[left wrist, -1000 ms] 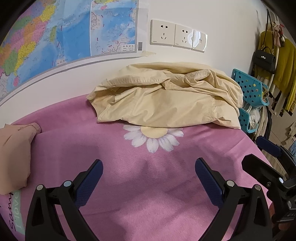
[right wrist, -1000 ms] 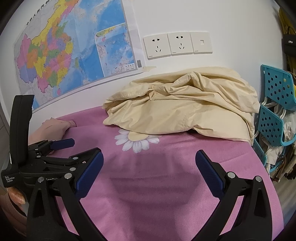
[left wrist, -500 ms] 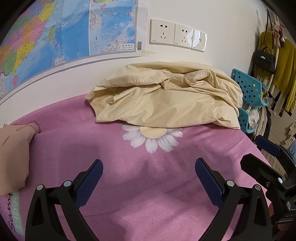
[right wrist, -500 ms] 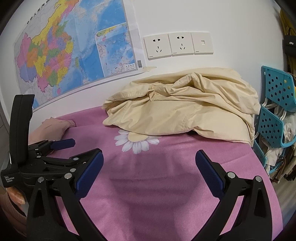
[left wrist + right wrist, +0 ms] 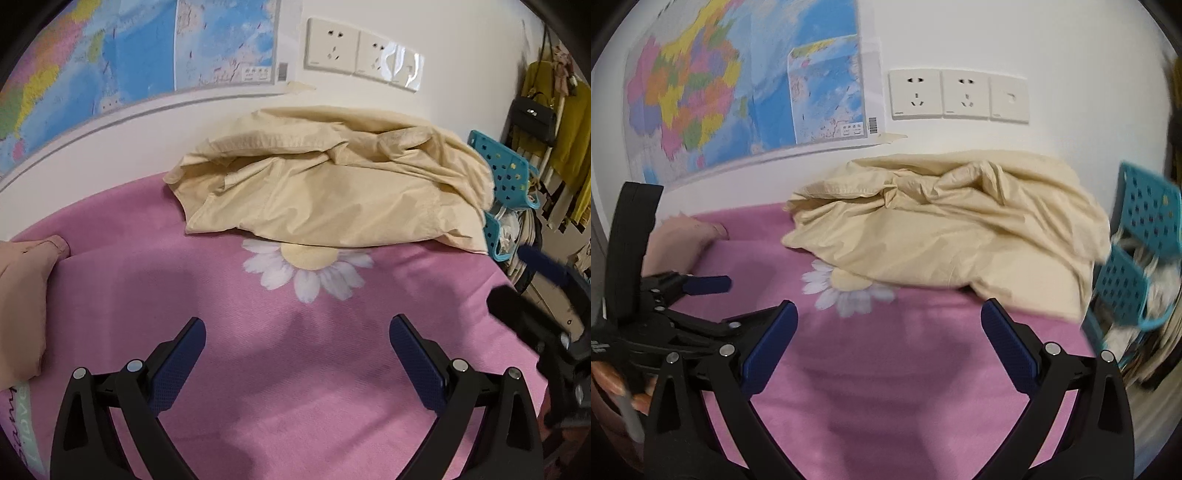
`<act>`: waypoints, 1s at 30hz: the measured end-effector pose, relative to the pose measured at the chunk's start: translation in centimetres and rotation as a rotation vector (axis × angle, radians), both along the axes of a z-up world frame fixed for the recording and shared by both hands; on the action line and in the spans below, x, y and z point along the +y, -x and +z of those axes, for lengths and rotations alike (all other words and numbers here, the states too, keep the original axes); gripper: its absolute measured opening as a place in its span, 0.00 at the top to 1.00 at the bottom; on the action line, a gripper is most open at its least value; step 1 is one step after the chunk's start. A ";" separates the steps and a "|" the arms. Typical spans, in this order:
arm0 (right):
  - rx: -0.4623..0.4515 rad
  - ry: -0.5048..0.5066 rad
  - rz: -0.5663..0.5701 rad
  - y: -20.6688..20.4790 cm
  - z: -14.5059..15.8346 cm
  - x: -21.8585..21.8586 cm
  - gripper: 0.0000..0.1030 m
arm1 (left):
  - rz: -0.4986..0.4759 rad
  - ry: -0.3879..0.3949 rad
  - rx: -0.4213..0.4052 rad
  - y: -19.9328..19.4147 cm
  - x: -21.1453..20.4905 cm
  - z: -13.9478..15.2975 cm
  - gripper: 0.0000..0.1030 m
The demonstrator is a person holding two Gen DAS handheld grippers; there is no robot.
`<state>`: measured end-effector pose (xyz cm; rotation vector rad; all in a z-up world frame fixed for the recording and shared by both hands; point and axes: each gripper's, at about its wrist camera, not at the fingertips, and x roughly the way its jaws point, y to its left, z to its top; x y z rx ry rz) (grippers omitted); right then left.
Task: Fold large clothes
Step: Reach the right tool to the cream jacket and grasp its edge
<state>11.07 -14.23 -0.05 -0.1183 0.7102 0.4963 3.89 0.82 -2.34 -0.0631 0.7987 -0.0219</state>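
A crumpled cream garment (image 5: 332, 188) (image 5: 945, 229) lies heaped at the far side of the pink cloth-covered table (image 5: 295, 369) (image 5: 886, 369), against the wall, half covering a printed daisy (image 5: 310, 269). My left gripper (image 5: 297, 338) hovers open over bare pink cloth, short of the garment. My right gripper (image 5: 889, 319) is open too, also short of the heap, its right fingertip (image 5: 993, 314) close to the garment's near hem. Nothing sits between either pair of fingers. The left gripper (image 5: 690, 295) shows at the left of the right wrist view.
A folded peach garment (image 5: 22, 306) (image 5: 679, 240) lies at the table's left edge. A map (image 5: 738, 92) and wall sockets (image 5: 956, 94) are behind the heap. Teal perforated baskets (image 5: 506, 184) (image 5: 1137, 258) and hanging clothes (image 5: 569, 140) stand beyond the right edge.
Both grippers have moved forward toward the cream garment, which now looks larger and closer. The right view swung slightly right and is blurred by motion. Both stay open.
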 end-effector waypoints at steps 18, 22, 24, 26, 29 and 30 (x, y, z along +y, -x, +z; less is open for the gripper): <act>-0.125 0.371 0.290 -15.1 -3.3 13.6 0.23 | 0.112 -0.021 0.082 -7.7 4.8 -3.5 0.07; -0.098 0.402 0.301 -17.0 -3.3 14.0 0.75 | 0.110 -0.011 0.096 -8.1 5.6 -4.2 0.07; -0.060 0.350 0.300 -17.8 -1.8 12.8 0.79 | 0.117 -0.004 0.092 -8.2 6.0 -4.4 0.07; -0.058 0.306 0.290 -17.9 -0.1 11.7 0.78 | 0.123 0.008 0.097 -8.5 6.6 -4.7 0.07; -0.112 0.396 0.335 -17.0 0.0 12.7 0.50 | 0.119 0.033 0.110 -8.7 7.1 -4.9 0.07; -0.124 0.419 0.356 -16.9 -0.5 13.4 0.49 | 0.119 0.037 0.109 -8.7 7.2 -4.8 0.07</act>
